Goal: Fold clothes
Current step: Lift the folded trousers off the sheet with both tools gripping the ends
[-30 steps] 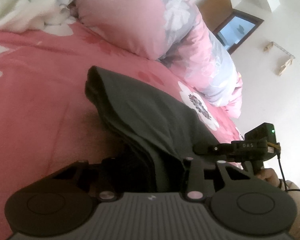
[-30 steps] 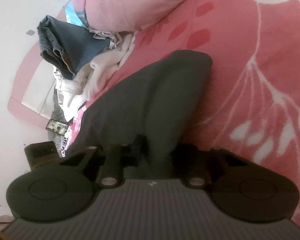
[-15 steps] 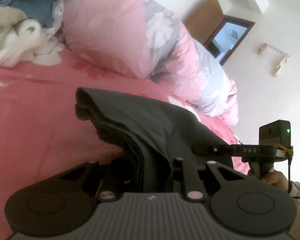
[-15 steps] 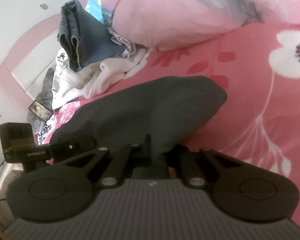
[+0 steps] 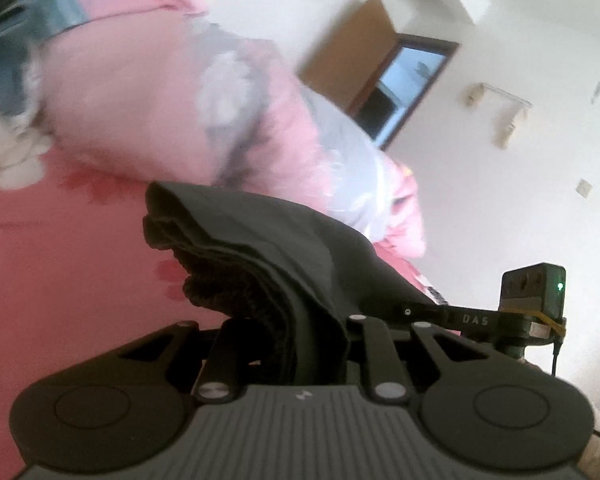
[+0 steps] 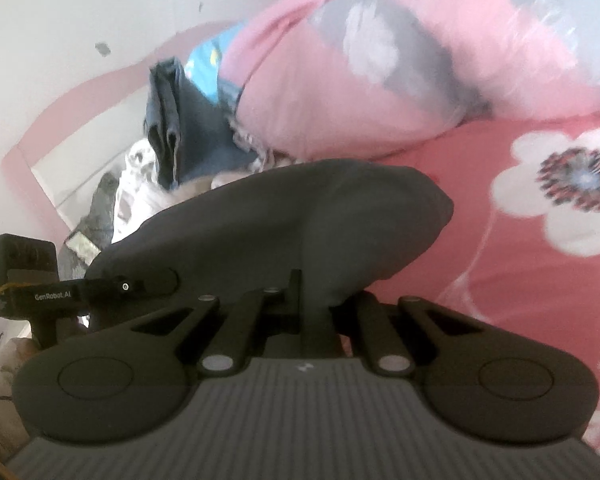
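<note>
A dark grey folded garment (image 5: 268, 248) hangs between my two grippers, lifted above the pink floral bedsheet (image 5: 60, 264). My left gripper (image 5: 296, 344) is shut on one end of it, where the folded layers bunch between the fingers. My right gripper (image 6: 304, 312) is shut on the other end of the same garment (image 6: 300, 216), which bulges forward over the sheet (image 6: 520, 280). Each gripper shows at the edge of the other's view: the right one in the left wrist view (image 5: 532, 308), the left one in the right wrist view (image 6: 24, 276).
A large pink and grey floral pillow (image 5: 172, 92) lies behind the garment, also in the right wrist view (image 6: 380, 64). A pile of jeans and white clothes (image 6: 172, 136) sits by the pink headboard (image 6: 60, 120). A doorway (image 5: 400, 80) is in the far wall.
Both grippers have risen and tilted up with the garment, lifting it off the sheet. The views now show more pillow and wall and less of the bed.
</note>
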`<control>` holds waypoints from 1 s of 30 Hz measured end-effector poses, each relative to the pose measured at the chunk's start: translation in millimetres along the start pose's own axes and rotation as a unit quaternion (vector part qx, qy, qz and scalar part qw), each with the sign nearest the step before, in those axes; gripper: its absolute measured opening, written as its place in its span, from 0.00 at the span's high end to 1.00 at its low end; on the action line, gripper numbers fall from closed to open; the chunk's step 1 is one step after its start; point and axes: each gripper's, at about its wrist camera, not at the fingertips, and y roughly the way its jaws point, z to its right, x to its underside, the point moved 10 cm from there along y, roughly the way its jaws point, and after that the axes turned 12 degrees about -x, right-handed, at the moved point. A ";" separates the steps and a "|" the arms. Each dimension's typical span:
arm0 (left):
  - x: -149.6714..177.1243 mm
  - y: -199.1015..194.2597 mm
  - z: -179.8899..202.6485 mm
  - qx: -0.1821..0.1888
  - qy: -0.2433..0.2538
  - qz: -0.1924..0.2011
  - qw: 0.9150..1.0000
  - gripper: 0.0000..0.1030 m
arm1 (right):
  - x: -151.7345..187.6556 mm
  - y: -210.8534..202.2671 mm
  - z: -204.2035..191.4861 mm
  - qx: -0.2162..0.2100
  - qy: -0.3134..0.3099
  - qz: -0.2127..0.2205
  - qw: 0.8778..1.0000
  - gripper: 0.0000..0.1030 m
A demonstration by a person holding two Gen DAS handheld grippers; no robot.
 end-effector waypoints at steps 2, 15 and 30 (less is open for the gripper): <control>-2.3 3.7 27.5 0.014 0.009 -0.003 1.000 0.81 | -4.6 -29.4 5.1 0.009 -0.003 0.018 1.000 0.97; 31.5 91.6 310.7 0.162 0.096 -0.062 0.980 0.81 | -27.2 -313.2 80.8 0.162 -0.023 0.113 0.980 0.97; 157.1 230.6 552.4 0.302 0.091 -0.194 0.929 0.81 | 6.3 -572.0 209.5 0.360 0.035 0.114 0.925 0.97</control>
